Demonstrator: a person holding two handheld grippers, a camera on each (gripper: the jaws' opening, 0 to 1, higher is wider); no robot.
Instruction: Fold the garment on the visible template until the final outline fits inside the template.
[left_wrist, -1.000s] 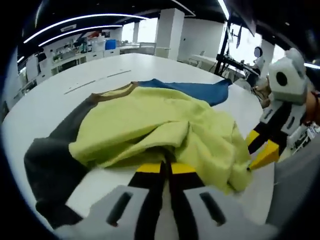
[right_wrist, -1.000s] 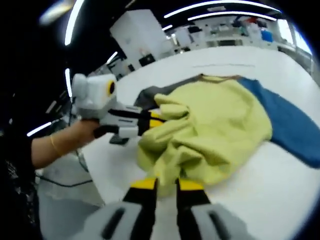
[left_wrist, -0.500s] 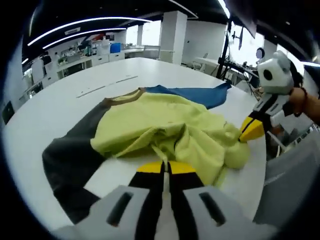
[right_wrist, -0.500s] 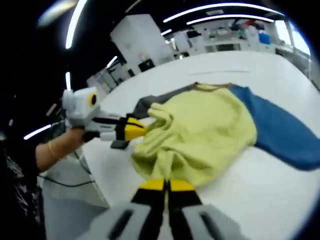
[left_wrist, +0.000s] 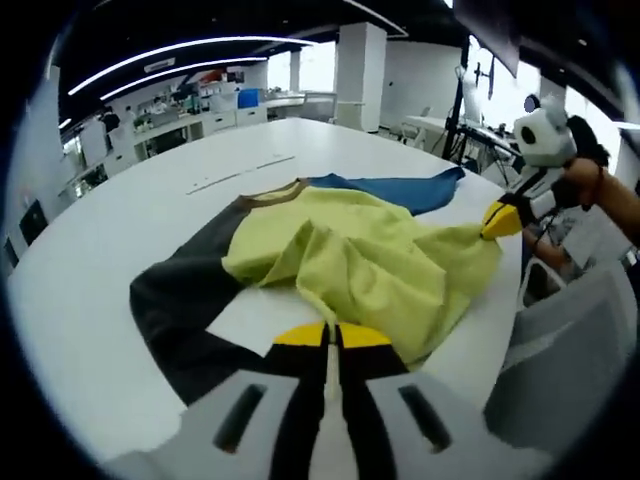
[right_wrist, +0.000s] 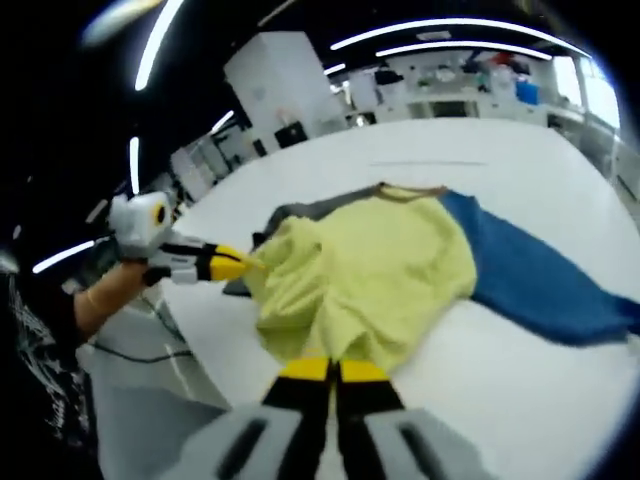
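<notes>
**Yellow-green cloth pinched at both hems**

Yellow-tipped and black, the left gripper (left_wrist: 332, 335) rises from the bottom of the left gripper view with its jaws pressed together, the tips meeting a fold of the garment (left_wrist: 360, 260) at its near hem. In the right gripper view the same gripper (right_wrist: 240, 264) reaches in from the left, level and held by a hand (right_wrist: 100, 290) with a bracelet at the wrist, its tip nipping the cloth's edge.

The right gripper (right_wrist: 333, 370) likewise has its jaws clenched on the garment's (right_wrist: 365, 275) near edge, the fabric bunched and drooping directly above the tips. Seen from the left gripper view, it (left_wrist: 497, 219) comes in from the right, angled downward, drawing a corner of the yellow-green cloth taut.

The garment lies on a white table (left_wrist: 110, 230), its yellow-green body heaped in the middle, a dark grey sleeve (left_wrist: 185, 310) spread toward one side and a blue sleeve (right_wrist: 530, 275) toward the other, with a brown collar (left_wrist: 268, 195) at the far end.
</notes>
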